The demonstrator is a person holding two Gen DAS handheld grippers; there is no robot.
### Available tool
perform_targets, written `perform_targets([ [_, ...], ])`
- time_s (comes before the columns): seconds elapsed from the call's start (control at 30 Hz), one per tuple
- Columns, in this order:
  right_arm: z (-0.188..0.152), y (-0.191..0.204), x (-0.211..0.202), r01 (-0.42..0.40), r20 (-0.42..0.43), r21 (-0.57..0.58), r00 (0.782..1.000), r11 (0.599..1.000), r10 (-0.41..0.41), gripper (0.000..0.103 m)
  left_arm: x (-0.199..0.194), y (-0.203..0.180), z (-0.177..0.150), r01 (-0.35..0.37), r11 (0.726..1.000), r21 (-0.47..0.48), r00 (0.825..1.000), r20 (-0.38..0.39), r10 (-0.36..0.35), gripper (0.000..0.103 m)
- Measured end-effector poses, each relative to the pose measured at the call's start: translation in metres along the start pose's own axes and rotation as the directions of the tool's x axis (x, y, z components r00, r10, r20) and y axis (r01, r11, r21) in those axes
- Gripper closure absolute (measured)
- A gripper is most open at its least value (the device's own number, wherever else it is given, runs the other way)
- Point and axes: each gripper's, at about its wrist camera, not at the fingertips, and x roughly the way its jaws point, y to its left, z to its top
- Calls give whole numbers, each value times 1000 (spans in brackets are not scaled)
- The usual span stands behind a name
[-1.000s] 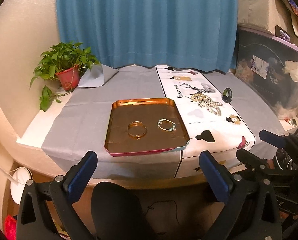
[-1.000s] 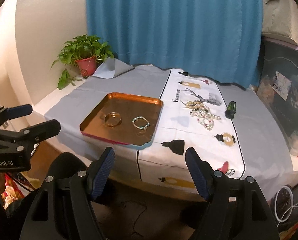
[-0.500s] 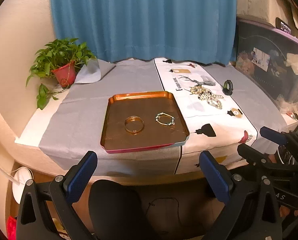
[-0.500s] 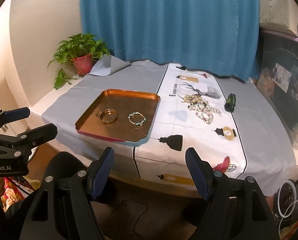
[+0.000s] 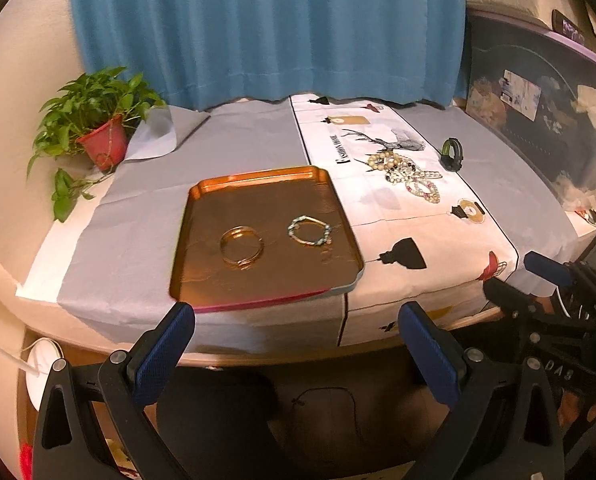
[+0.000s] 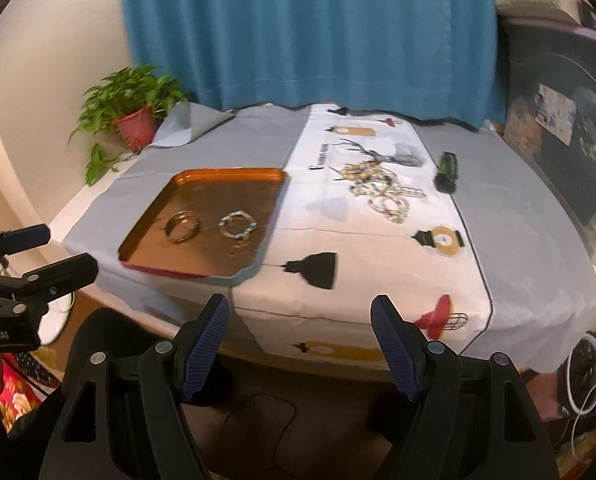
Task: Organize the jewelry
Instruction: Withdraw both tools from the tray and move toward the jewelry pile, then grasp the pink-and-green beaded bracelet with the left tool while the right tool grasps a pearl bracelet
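A copper tray (image 5: 202, 220) (image 6: 150, 220) lies near the table's front edge. In it lie gold bangles (image 5: 242, 246) (image 6: 182, 227) and, to their right, a turquoise bead bracelet (image 5: 309, 231) (image 6: 238, 226). A heap of bead bracelets (image 5: 409, 172) (image 6: 381, 190) lies on the white printed runner (image 5: 417, 232) (image 6: 377, 256), right of the tray. My left gripper (image 5: 296, 340) is open and empty, in front of the table edge below the tray. My right gripper (image 6: 299, 336) is open and empty, before the runner's front edge.
A dark green bracelet (image 5: 451, 152) (image 6: 446, 170) sits right of the heap on the grey cloth. A potted plant (image 5: 94, 128) (image 6: 132, 108) stands at the back left. A blue curtain (image 5: 266, 28) hangs behind; dark storage bins (image 5: 537, 112) stand at the right.
Both grippers have moved forward toward the table; the tray and runner appear closer and lower in view. The jaws stay open. The jewelry has not moved.
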Motion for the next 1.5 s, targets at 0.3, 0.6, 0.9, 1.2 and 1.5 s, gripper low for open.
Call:
perform_targets([
  [0.3, 9, -70, 22, 74, -22, 106, 997, 992, -72, 29, 38, -36, 31, 38, 998, 51, 999, -35, -36, 2],
  [0.6, 34, -132, 68, 98, -27, 167, 995, 981, -95, 29, 105, -80, 84, 87, 993, 75, 994, -66, -82, 2],
  [0.9, 61, -175, 132, 129, -56, 202, 991, 971, -120, 29, 216, -126, 142, 156, 985, 78, 981, -129, -145, 2],
  [1.2, 71, -192, 168, 136, -74, 182, 989, 974, -125, 29, 296, -148, 148, 128, 985, 118, 969, -226, -99, 2],
  [1.5, 81, -189, 195, 134, -85, 172, 989, 976, -120, 29, 305, -123, 137, 96, 989, 109, 965, -256, -65, 0],
])
